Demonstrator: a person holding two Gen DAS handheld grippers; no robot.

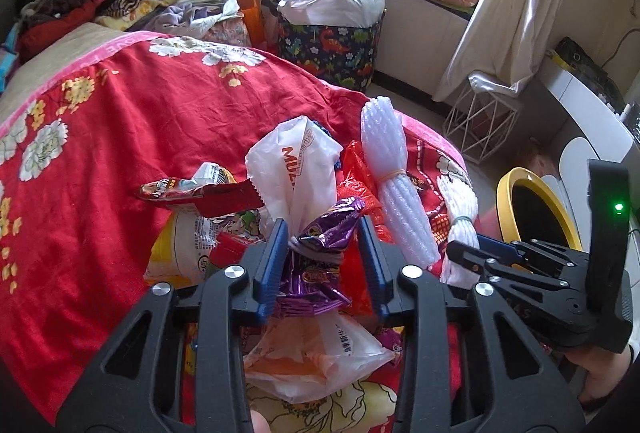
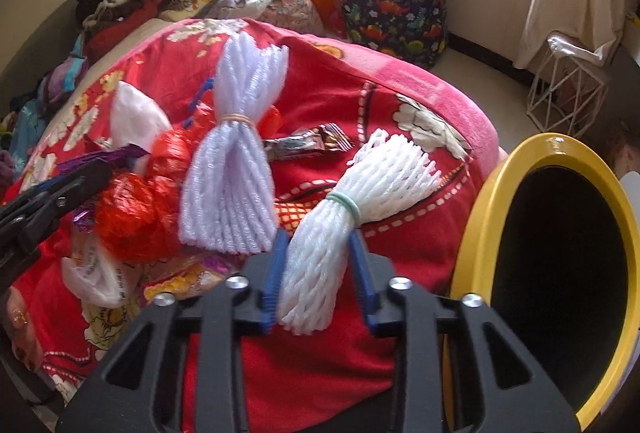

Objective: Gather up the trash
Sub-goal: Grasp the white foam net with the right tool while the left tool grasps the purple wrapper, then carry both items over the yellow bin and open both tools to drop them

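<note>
**Both grippers closing on trash beside the bin**

I have the purple snack wrapper (image 1: 320, 233) between the left gripper (image 1: 325, 233) fingers, narrowed around it though I can't confirm firm contact. The right gripper (image 2: 320, 245) fingers hug the white foam net bundle (image 2: 340, 221) on the red bedspread (image 1: 120, 137). I judge this the grasp step; next calls for lifting both toward the yellow-rimmed bin (image 2: 500, 193). Only the right view shows the bin's full mouth; only the left shows the white plastic bag (image 1: 292, 161).
</note>
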